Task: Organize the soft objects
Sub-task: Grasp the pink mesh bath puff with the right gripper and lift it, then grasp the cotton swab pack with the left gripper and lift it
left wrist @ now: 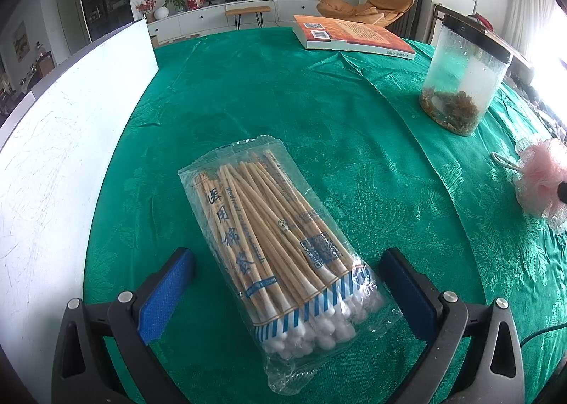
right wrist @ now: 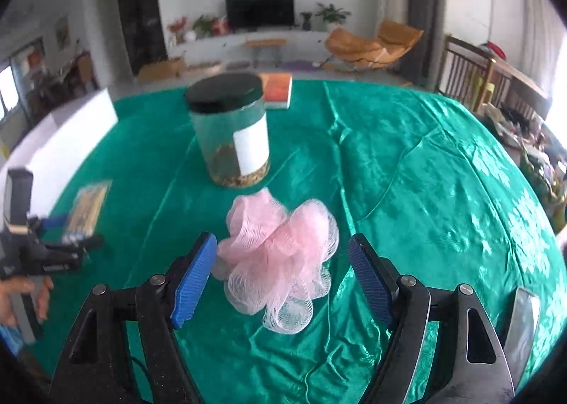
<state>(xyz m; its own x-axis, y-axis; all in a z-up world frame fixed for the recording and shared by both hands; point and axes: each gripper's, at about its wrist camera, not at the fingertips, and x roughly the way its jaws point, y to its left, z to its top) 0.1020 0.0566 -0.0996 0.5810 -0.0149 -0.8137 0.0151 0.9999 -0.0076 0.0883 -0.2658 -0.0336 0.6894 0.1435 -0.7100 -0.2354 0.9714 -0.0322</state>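
A clear bag of cotton swabs [left wrist: 276, 244] lies on the green tablecloth [left wrist: 283, 102], its cotton-tip end between the open blue pads of my left gripper [left wrist: 287, 287]. A pink mesh bath pouf [right wrist: 280, 255] lies on the cloth between the open blue pads of my right gripper [right wrist: 283, 269]; the pads do not press it. The pouf also shows in the left wrist view [left wrist: 542, 184] at the right edge. The swab bag [right wrist: 86, 207] and the left gripper [right wrist: 53, 248] show at the left of the right wrist view.
A clear jar with a black lid [left wrist: 464, 78] [right wrist: 230, 134] stands behind the pouf. An orange book [left wrist: 351, 37] [right wrist: 278, 90] lies at the far edge. A white board [left wrist: 63, 141] runs along the table's left side.
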